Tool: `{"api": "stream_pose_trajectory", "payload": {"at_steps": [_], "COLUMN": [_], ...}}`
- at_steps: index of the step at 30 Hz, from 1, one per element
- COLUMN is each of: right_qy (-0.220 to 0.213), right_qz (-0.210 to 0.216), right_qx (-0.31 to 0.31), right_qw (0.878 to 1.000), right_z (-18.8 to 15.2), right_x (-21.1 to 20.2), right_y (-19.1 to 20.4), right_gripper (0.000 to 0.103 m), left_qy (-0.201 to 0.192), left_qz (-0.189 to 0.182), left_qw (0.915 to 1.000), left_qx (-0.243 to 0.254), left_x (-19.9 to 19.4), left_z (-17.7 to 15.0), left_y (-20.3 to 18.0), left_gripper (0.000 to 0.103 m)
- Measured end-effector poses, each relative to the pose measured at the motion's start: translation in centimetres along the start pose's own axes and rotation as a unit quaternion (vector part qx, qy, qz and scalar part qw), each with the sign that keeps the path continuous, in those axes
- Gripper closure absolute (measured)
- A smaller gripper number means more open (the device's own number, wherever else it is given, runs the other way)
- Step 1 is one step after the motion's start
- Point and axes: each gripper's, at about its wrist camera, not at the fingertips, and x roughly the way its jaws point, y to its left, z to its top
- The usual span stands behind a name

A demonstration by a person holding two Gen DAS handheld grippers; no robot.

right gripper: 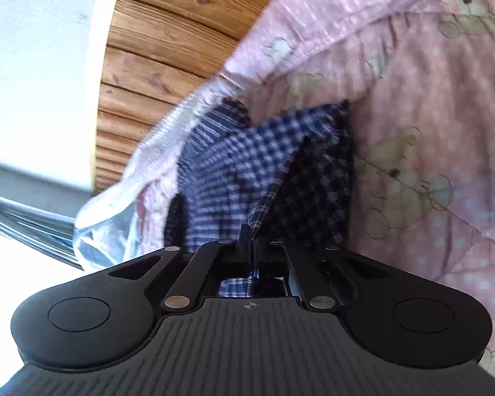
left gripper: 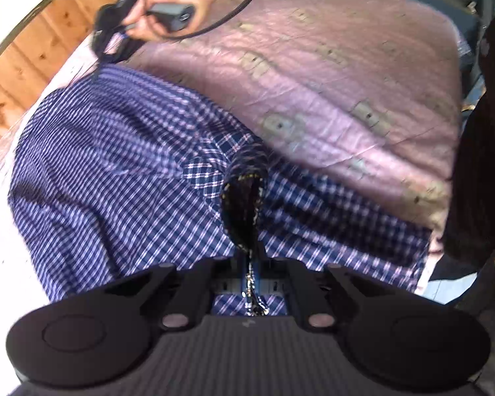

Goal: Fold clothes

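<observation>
While pinched in both jaws, checked shirt [left gripper: 115, 151] spans quilt [left gripper: 330, 76].

A bed carries everything, covered by a pink quilt [left gripper: 330, 76] printed with teddy bears. A blue checked shirt [left gripper: 122, 151] lies spread directly on it, from the centre out to nine o'clock in the left wrist view. Wooden boards [left gripper: 26, 49] run along at ten o'clock.

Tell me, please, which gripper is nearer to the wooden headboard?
Right. The right gripper pinches the checked shirt at its far edge, close beside the wooden headboard. The left gripper clamps the shirt's near edge, with the spread shirt between it and the headboard.
</observation>
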Motion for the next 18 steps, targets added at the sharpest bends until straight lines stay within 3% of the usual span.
{"api": "stream_pose_trajectory", "payload": {"at_steps": [2, 4, 7, 8, 9, 12, 15, 18], "right_qy": [-0.001, -0.012, -0.031, -0.035, -0.032, -0.02, -0.017, -0.013], "right_qz": [0.005, 0.04, 0.084, 0.079, 0.059, 0.0, -0.014, -0.03], "right_qx": [0.022, 0.05, 0.043, 0.038, 0.039, 0.047, 0.043, 0.013], "right_qw": [1.0, 0.998, 0.995, 0.995, 0.997, 0.999, 0.999, 0.999], "right_z": [0.0, 0.3, 0.7, 0.8, 0.8, 0.4, -0.2, -0.1], "right_x": [0.0, -0.5, -1.3, -1.4, -1.2, -0.5, -0.1, -0.1], "right_y": [-1.0, -1.2, 0.2, 0.2, -0.4, -2.2, -2.9, -2.0], "right_gripper": [0.102, 0.102, 0.102, 0.102, 0.102, 0.102, 0.102, 0.1], "left_qy": [0.002, -0.003, -0.041, -0.058, -0.069, -0.047, 0.0, 0.004], "left_qz": [0.022, 0.062, 0.108, 0.098, 0.064, -0.057, -0.09, -0.126], "left_qw": [0.9997, 0.9978, 0.9911, 0.9906, 0.9923, 0.9955, 0.9945, 0.9883], "left_qx": [-0.004, -0.024, -0.066, -0.075, -0.08, -0.058, -0.053, -0.087], "left_x": [-0.1, -1.1, -4.6, -5.6, -5.8, -2.4, 2.8, 4.8], "left_z": [-0.1, -0.3, 0.1, 0.3, 0.6, 0.8, 0.5, 0.0], "left_y": [0.8, 2.7, 5.8, 6.2, 6.0, 3.3, 0.6, 0.2], "left_gripper": [0.098, 0.099, 0.099, 0.099, 0.099, 0.098, 0.091, 0.077]}}
